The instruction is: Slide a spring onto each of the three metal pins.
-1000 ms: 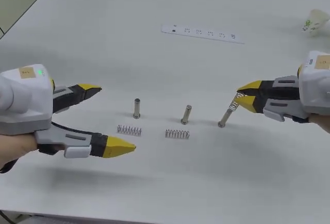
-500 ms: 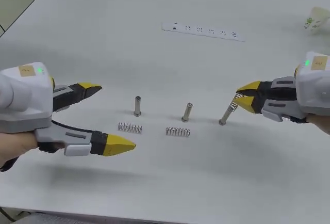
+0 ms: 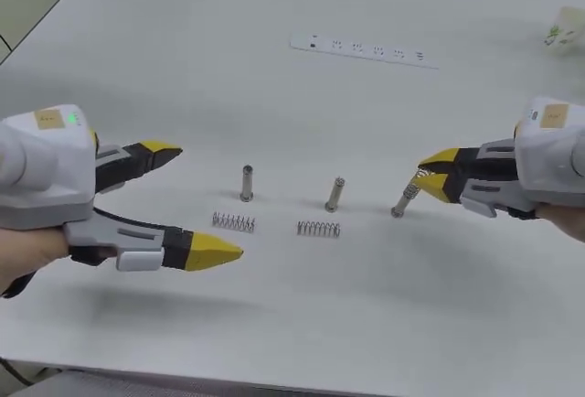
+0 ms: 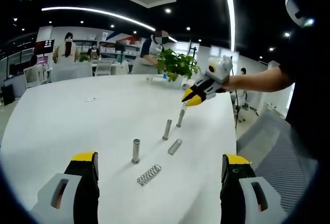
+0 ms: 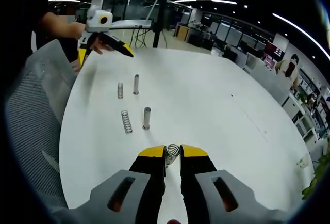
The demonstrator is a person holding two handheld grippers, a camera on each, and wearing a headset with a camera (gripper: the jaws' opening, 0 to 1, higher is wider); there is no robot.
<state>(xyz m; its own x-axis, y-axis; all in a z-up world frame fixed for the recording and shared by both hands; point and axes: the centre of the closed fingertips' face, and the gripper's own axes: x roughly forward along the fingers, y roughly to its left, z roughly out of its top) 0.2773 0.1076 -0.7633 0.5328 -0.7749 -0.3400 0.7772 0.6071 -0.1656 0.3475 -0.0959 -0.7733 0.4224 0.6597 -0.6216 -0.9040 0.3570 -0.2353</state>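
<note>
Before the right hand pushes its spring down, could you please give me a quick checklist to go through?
1. Right gripper shut on the spring: ok.
2. Right pin upright: not ok, it leans.
3. Spring threaded onto that pin: cannot tell.
4. Left gripper open, holding nothing: ok.
5. Two loose springs lying on the table: ok.
6. Left pin and middle pin bare: ok.

A: Pin row?
B: Three across the table (image 3: pixel 274 13): left pin (image 3: pixel 247 182), middle pin (image 3: pixel 335 193), right pin (image 3: pixel 403 199).
A: Springs?
B: First spring (image 3: pixel 233 222) lies just before the left pin, second spring (image 3: pixel 318 229) just before the middle pin. Third spring (image 4: pixel 183 107) sits at the right pin's top end, between the right gripper (image 3: pixel 426 174) jaws.
A: Else?
B: Power strip (image 3: pixel 364 51) well behind the row. Left gripper (image 3: pixel 208 201) to its left.
</note>
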